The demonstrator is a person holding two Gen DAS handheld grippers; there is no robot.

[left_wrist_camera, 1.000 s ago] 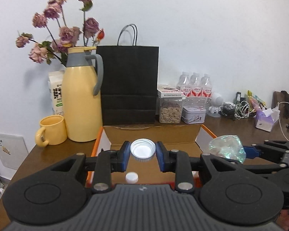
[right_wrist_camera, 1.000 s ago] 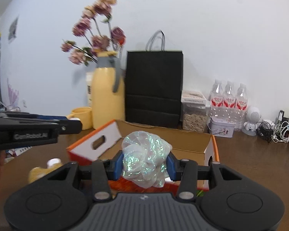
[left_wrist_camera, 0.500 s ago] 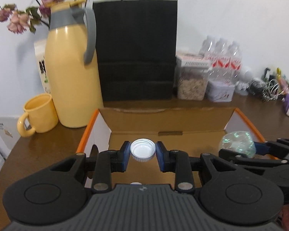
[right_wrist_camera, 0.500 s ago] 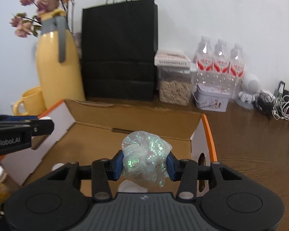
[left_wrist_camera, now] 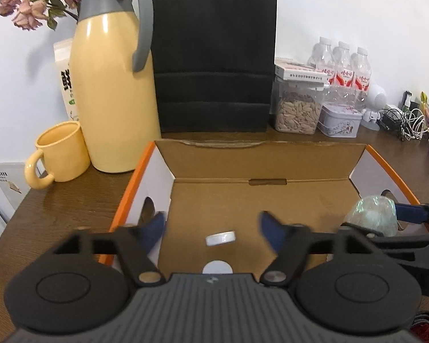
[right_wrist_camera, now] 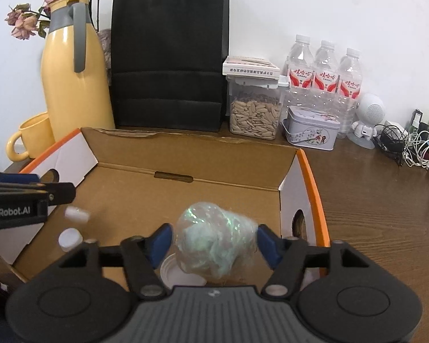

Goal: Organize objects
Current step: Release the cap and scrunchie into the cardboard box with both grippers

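My left gripper (left_wrist_camera: pixel 211 225) hangs over the left half of an open cardboard box (left_wrist_camera: pixel 134 183) with an orange rim. Its jaws are opening, and a white bottle cap (left_wrist_camera: pixel 220 237) drops free between them, touching neither pad. A smaller white cap (left_wrist_camera: pixel 217 267) lies on the box floor below. Over the right half of the box (right_wrist_camera: pixel 311 183) my right gripper (right_wrist_camera: pixel 214 241) has opening jaws too. A shiny iridescent ball (right_wrist_camera: pixel 214 243) sits blurred between its blue pads with small gaps either side. Under it lies a white lid (right_wrist_camera: pixel 180 277).
Behind the box stand a yellow jug (left_wrist_camera: pixel 111 91), a yellow mug (left_wrist_camera: pixel 61 151), a black paper bag (left_wrist_camera: pixel 214 57), a seed jar (left_wrist_camera: pixel 297 108), a tin (left_wrist_camera: pixel 340 120) and water bottles (left_wrist_camera: pixel 343 68). Cables (right_wrist_camera: pixel 409 143) lie at the far right on the wooden table.
Both grippers moved forward and down over the box, then their jaws spread. The left let go of the white cap, which is falling, and the right released the shiny ball.
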